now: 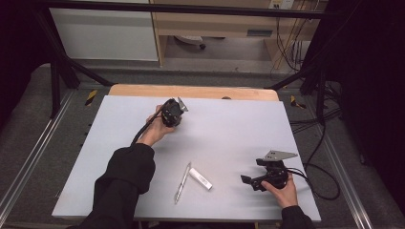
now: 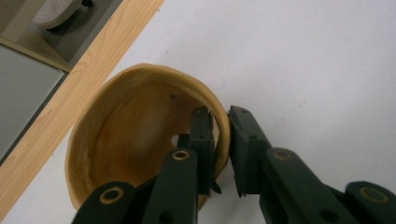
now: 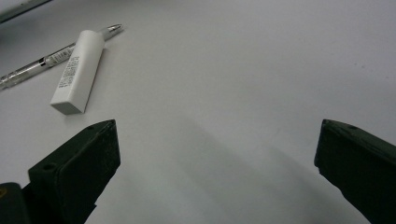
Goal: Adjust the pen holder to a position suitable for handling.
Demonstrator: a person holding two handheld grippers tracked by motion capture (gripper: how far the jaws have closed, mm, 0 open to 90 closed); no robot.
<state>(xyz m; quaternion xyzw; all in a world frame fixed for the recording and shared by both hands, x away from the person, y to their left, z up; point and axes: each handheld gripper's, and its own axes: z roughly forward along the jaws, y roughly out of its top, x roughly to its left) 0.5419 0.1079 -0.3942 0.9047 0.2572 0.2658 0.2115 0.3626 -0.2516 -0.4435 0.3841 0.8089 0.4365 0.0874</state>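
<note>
Left gripper [image 1: 177, 110] sits far across the table, forearm in a black sleeve reaching forward, hand wrapped around the gripper body. In the left gripper view its jaws are pinched nearly together, a thin wall clamped between the pads. Right gripper [image 1: 251, 182] is low at the near right, held in the right hand [image 1: 285, 189], pointing left, jaws spread wide with nothing between.

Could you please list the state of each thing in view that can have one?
Left gripper: jaws closed on the bowl's wall, one inside, one outside.
Wooden bowl: gripped at its rim, tipped with its hollow toward the camera.
Right gripper: jaws wide open, nothing between them.
Pen: lying flat on the table.
White stick: lying flat, beside the pen.
</note>
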